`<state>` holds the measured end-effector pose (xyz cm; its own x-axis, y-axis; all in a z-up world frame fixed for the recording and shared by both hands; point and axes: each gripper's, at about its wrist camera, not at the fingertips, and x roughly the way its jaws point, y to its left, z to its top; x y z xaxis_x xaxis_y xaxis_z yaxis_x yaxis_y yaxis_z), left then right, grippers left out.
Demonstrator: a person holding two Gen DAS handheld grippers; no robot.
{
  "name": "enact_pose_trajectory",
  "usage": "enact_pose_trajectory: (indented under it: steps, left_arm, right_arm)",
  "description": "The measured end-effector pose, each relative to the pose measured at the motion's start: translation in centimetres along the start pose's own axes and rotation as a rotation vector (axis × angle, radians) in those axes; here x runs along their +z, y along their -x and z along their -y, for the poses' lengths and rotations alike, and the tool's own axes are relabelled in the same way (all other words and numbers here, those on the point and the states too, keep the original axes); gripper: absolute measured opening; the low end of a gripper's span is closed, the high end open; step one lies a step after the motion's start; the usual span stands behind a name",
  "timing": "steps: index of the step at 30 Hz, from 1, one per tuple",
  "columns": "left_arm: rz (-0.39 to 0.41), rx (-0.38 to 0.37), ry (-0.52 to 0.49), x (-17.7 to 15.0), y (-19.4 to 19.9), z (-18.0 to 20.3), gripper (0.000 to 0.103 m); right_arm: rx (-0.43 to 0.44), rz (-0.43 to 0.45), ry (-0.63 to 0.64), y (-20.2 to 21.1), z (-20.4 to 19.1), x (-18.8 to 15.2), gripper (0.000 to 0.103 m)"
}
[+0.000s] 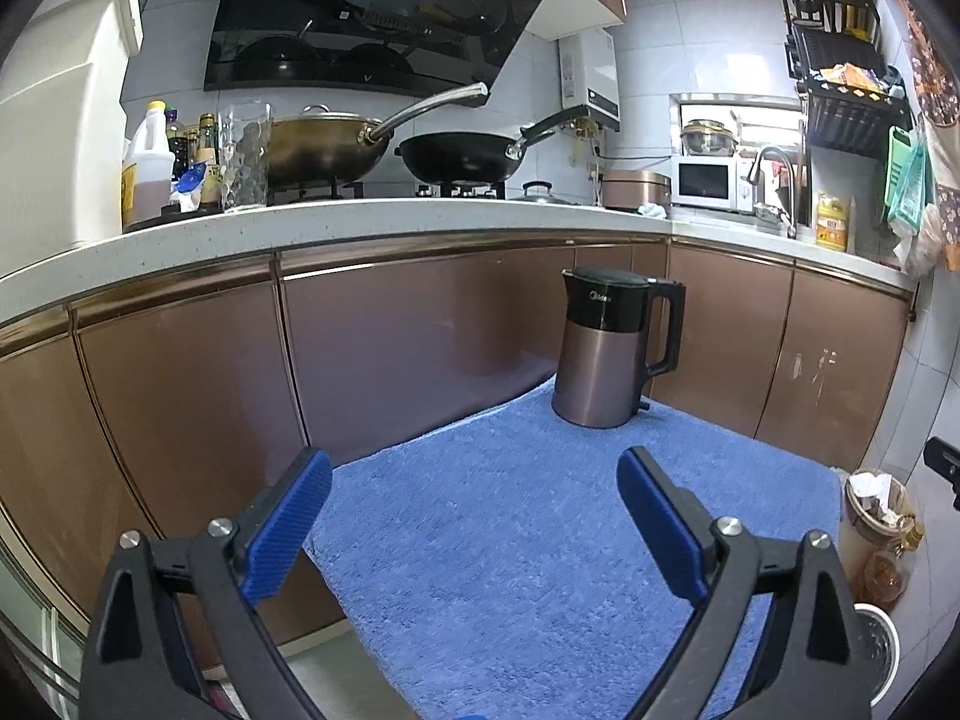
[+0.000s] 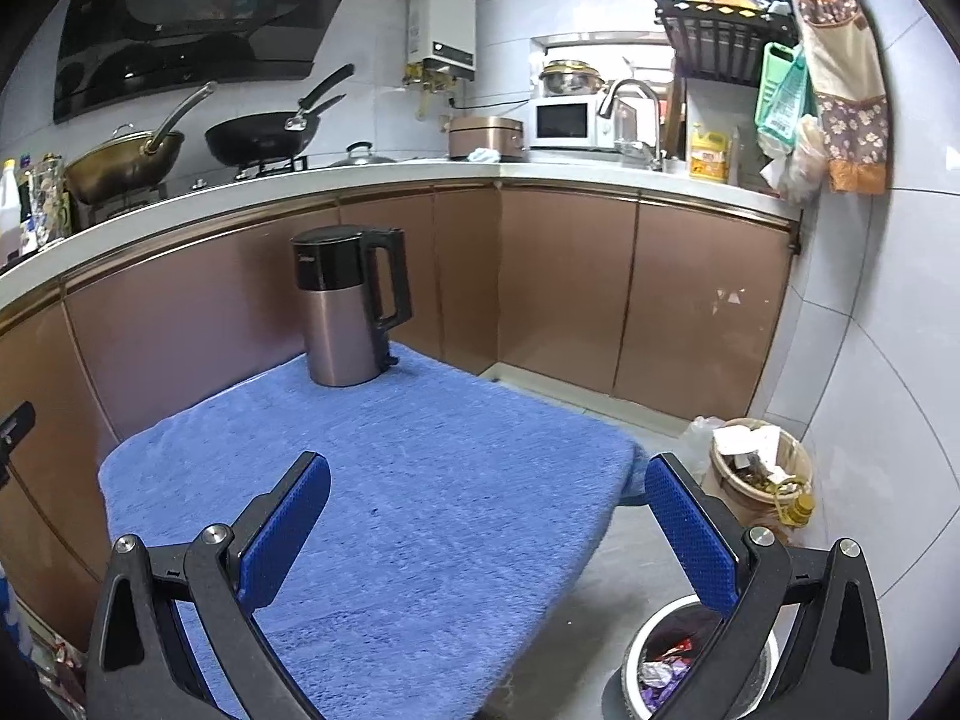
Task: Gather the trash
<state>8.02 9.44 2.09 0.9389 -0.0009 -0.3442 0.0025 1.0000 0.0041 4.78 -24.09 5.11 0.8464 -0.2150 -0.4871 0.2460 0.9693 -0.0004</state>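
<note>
We see a fuzzy blue towel (image 2: 420, 480) spread flat over a low surface, nothing lying on it but a tall brushed-metal kettle (image 2: 345, 312) with a black lid at twelve o'clock. Our left gripper (image 1: 474, 474) and right gripper (image 2: 489, 477) both gape wide and empty, ribbed blue pads apart. At four o'clock a round steel bin (image 2: 666, 669) holds crinkled wrappers; behind it a tan basket (image 2: 759, 474) is full of paper scraps.

A blue towel (image 1: 510, 540) covers the table, bearing 1 kettle (image 1: 606, 348).
</note>
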Motion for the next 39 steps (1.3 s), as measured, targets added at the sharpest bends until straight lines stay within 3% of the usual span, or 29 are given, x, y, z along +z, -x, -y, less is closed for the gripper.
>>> enact_pose_trajectory:
  steps: [12, 19, 39]
  left_arm:
    - [0.024, -0.025, 0.037, 0.9, 0.8, 4.3, 0.097]
    - [0.008, -0.019, -0.012, 1.4, 0.3, 6.7, 0.097]
    - [-0.017, -0.067, -0.060, 1.7, -1.8, 9.3, 0.097]
  right_arm:
    - [-0.024, 0.077, 0.026, -0.1, 2.6, 0.4, 0.103]
    - [-0.044, 0.130, 0.039, -0.8, 3.8, 1.0, 0.103]
    - [-0.052, 0.115, 0.007, -3.7, 5.4, 1.2, 0.103]
